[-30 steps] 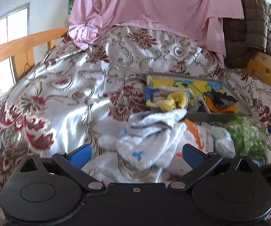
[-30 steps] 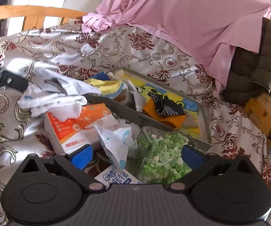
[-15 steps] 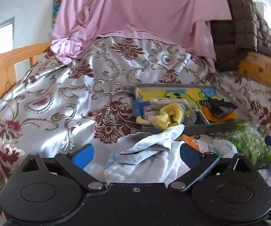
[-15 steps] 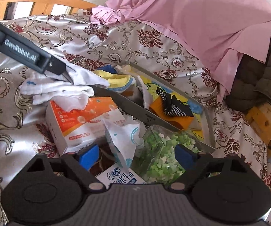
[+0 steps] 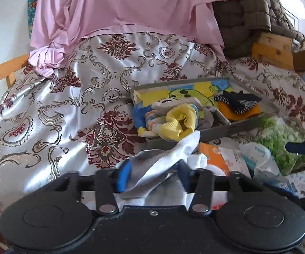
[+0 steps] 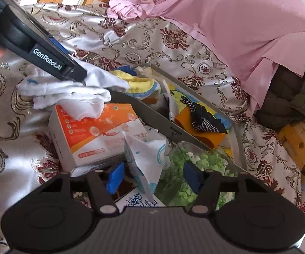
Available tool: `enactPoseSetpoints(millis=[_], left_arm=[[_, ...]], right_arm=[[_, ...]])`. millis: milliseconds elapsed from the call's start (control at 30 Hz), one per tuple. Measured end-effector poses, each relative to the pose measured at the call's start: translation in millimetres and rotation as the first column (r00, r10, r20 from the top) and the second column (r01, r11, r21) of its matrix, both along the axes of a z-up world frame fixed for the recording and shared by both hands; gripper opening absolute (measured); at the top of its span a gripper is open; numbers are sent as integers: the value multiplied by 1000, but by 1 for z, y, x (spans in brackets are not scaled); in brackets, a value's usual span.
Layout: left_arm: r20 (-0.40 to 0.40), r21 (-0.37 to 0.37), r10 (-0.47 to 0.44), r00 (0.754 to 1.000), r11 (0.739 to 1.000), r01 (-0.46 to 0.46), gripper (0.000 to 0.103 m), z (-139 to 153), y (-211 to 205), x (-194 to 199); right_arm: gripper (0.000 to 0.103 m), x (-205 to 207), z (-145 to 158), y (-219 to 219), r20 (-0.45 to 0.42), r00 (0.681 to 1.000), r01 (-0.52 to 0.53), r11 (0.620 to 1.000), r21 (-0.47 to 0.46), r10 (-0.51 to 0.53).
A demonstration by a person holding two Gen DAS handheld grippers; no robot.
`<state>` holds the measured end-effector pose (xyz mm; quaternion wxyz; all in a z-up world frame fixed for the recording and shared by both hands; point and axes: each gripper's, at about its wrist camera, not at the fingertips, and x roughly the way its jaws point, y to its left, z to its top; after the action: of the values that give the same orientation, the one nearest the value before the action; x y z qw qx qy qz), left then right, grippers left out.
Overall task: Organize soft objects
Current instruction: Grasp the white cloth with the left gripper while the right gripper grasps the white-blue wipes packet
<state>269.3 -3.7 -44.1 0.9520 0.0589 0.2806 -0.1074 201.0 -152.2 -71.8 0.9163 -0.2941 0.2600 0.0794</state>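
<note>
Bed point(image 5: 46, 110) carries grey tray point(image 5: 226, 128) | left wrist: left gripper point(image 5: 152, 174) jaws clenched on white cloth point(image 5: 167, 156) just before tray, likely to lift it in | right wrist: right gripper point(image 6: 153, 176) jaws released, straddling tissue pack point(image 6: 146, 158) before tray

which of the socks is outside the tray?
The white sock, pinched in the left gripper over the orange box. The yellow sock and black sock lie inside the tray.

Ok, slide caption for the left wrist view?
Left tongs closed on white cloth, grey sock tray just ahead on the bedspread.
</note>
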Motion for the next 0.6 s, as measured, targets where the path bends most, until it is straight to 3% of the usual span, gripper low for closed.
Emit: enactPoseSetpoints(millis=[133, 200, 433, 600], left_arm=[[17, 14, -20, 1000, 1000, 20, 22, 0, -4, -4], [16, 7, -29, 999, 1000, 29, 15, 1, -4, -5], [14, 17, -73, 997, 997, 73, 7, 3, -17, -18], [-4, -19, -110, 994, 994, 110, 5, 6, -23, -28]], right_arm=[[50, 3, -5, 3, -9, 1000, -1, 1000, -21, 0], [38, 4, -7, 3, -23, 1000, -8, 1000, -20, 7], [31, 1, -8, 3, -8, 1000, -11, 1000, -23, 11], [26, 0, -3, 1, 8, 1000, -11, 1000, -6, 11]])
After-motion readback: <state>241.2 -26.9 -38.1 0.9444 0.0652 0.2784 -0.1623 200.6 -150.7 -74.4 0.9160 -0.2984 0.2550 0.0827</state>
